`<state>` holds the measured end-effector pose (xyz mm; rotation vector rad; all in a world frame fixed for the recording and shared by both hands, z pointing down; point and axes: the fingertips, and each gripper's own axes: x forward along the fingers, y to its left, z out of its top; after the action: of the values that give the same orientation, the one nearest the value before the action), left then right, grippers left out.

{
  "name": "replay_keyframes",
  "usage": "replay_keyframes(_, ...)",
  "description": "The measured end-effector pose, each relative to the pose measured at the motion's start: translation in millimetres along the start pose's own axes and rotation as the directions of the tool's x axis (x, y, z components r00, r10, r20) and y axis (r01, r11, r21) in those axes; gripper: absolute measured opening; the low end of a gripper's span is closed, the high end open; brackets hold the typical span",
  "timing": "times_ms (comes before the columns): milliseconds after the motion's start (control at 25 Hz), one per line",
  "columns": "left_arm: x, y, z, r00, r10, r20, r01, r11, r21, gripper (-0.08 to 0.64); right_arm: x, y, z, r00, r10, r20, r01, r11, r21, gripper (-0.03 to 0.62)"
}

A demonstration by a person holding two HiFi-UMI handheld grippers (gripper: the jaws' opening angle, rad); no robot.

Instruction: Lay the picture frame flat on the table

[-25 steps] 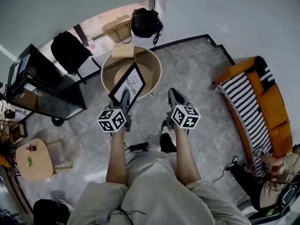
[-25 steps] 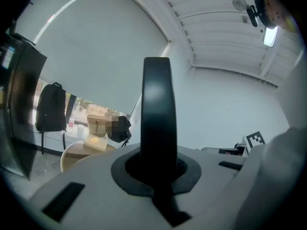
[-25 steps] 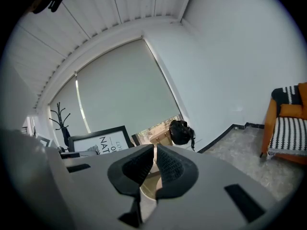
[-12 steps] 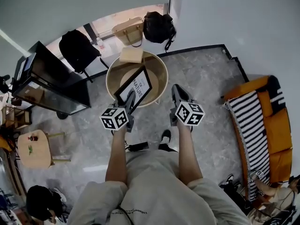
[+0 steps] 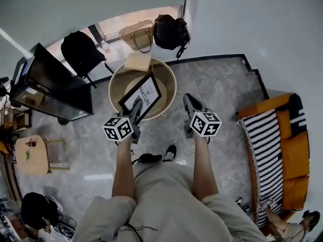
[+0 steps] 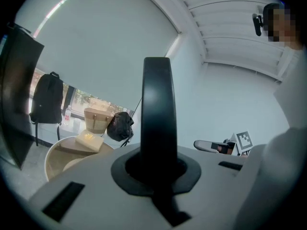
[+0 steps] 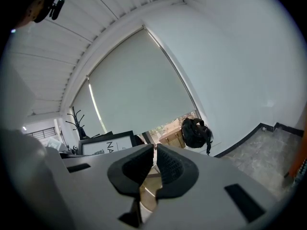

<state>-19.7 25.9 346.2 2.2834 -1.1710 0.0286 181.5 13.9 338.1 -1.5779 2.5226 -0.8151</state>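
Above the near edge of the round, rimmed light-wood table [image 5: 170,83], the black picture frame [image 5: 144,94] with white print hangs tilted, pinched edge-on by the closed left gripper [image 5: 136,106], no lower than a second ago, so laying it flat remains undone; the right gripper [image 5: 187,101] stays shut, empty; a tan box [image 5: 138,61] sits at the far edge; grey marbled floor [image 5: 217,84] all around

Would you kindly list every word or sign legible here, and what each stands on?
"NATURE": on the picture frame, head view; smaller print above it is too small to read.
"NA": same frame, right gripper view; the rest is hidden.
Nothing else is legible.
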Motion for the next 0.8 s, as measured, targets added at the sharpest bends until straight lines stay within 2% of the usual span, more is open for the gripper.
replay_keyframes(200,10.6,6.2,-14.6,1.000,0.029,-0.011,-0.029,0.998,-0.048,0.028,6.7,-16.6,-2.7,0.999,0.036,-0.025,-0.036,0.999,0.004,0.044)
replay_keyframes(440,11.0,27.7,-16.0,0.998,0.055,-0.034,-0.057,0.997,-0.057,0.028,37.2,-11.4,-17.4,0.992,0.117,-0.051,-0.113,0.991,0.064,0.043)
replay_keyframes(640,21.2,68.1,-4.7,0.997,0.070,-0.036,-0.073,0.992,-0.102,0.028,78.4,-2.4,-28.1,0.982,0.153,-0.114,-0.143,0.985,0.091,0.034)
replay_keyframes(800,45.9,89.4,20.6,0.997,0.083,0.004,-0.082,0.987,-0.136,0.028,108.0,-17.3,-13.3,0.981,0.146,-0.126,-0.129,0.982,0.136,0.034)
